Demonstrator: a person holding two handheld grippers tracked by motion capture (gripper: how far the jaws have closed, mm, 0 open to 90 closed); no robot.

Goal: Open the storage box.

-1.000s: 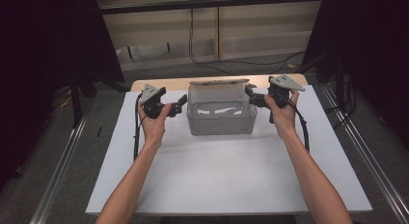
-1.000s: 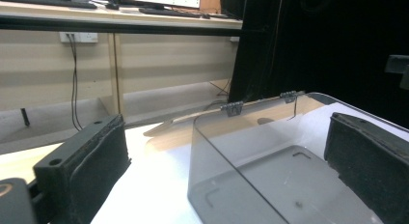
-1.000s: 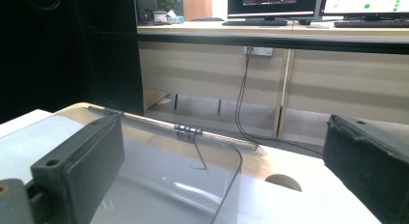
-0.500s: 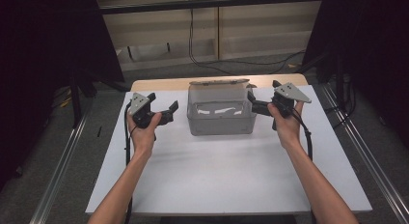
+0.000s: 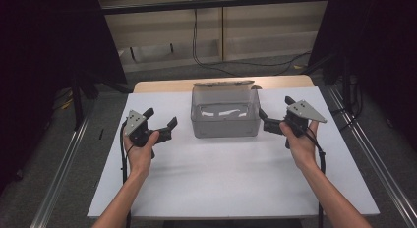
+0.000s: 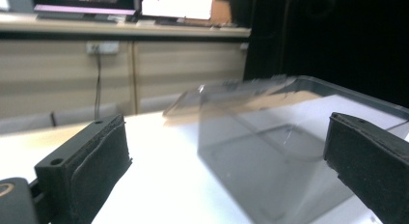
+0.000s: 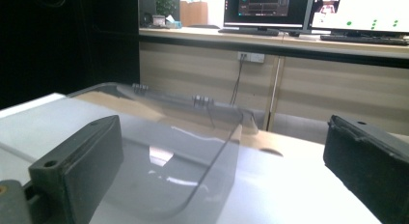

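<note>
On table: clear box (image 5: 225,112) unlabelled | left gripper (image 5: 160,125) released | right gripper (image 5: 274,115) released, both beside it

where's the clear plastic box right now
In the high view the clear plastic box sits on the white table, toward its far edge near the middle, between the left gripper and the right gripper, touching neither.

I hold the left tongs (image 5: 163,124) spread wide, apart from the clear plastic box (image 5: 224,113) on the white surface (image 5: 221,179), while my right tongs (image 5: 268,121) sit just beside its right wall.
</note>
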